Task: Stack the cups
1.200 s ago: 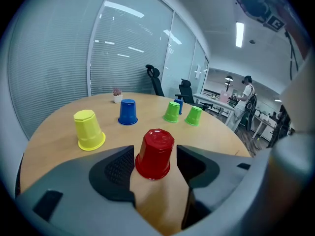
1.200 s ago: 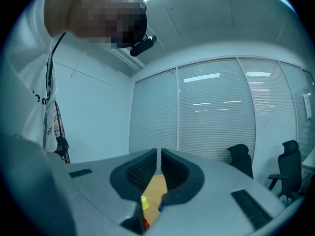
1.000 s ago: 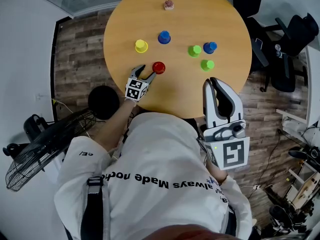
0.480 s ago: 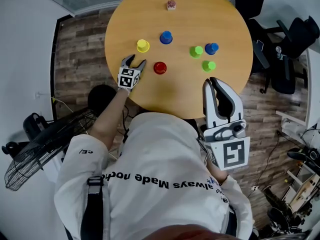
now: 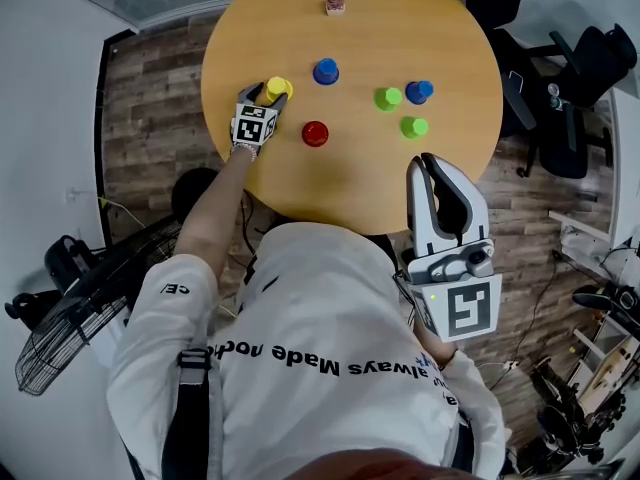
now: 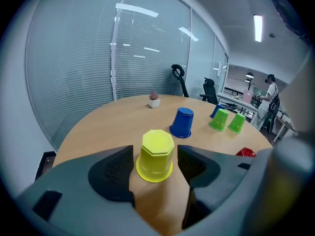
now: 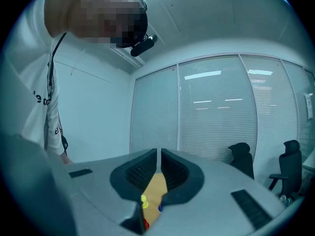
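My left gripper (image 5: 266, 94) is out at the left side of the round table (image 5: 360, 183). Its jaws are wide apart, and the yellow cup (image 6: 156, 155) stands between them, upside down on the wood. The pads are just beside the cup on both sides, but they are not squeezing it (I can see a thin bit of table on each side).

A little to the right and closer to me is the red cup (image 5: 315, 133), all by itself. Past it, farther from me, is a blue cup (image 5: 325, 71), also upside down. Way at the far edge sits a little plant pot (image 5: 335, 5).

More to the right are three cups close together. A green cup (image 5: 388, 98) and a second blue cup (image 5: 419, 92) stand side by side, and they look like they touch. The other green cup (image 5: 414, 127) is just beside them, a bit nearer to me.

My right gripper (image 5: 432, 161) is at the right, up close to my body at the near edge of the table. Its jaws are pressed together and there is nothing in them.
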A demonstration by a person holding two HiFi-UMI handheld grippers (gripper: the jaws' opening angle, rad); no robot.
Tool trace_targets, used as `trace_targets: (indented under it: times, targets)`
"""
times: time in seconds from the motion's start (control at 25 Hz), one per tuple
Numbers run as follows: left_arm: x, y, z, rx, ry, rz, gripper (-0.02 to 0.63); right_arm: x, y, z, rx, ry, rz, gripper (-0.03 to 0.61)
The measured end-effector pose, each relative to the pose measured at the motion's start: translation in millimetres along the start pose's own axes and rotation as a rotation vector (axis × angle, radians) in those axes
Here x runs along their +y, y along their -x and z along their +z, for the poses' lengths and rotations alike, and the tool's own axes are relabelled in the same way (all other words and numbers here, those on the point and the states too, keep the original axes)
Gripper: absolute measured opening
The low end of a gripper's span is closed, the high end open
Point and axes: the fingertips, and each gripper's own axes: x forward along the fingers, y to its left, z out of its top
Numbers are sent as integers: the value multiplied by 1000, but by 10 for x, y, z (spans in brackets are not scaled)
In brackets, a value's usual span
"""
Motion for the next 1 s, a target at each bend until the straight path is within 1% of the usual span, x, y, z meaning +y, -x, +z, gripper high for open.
trace_targets:
  times: [0.2, 0.32, 0.64, 0.8, 1.0]
  targets:
    - [40, -50, 2, 8, -11, -3, 264, -14, -29, -15, 6, -4, -11, 48]
    - [37, -43, 10, 4, -30, -4, 233, -36, -45, -29, 10, -6, -12, 48]
    - [0, 104, -1, -21, -30, 7, 230, 21, -18, -18, 4, -5, -6, 48]
    - [-118, 170, -76, -19, -32, -2, 230, 18, -17, 24, -13, -15, -14, 48]
    - [-268, 265, -253, -5, -30, -6, 230, 20, -6, 35, -17, -18, -14, 48]
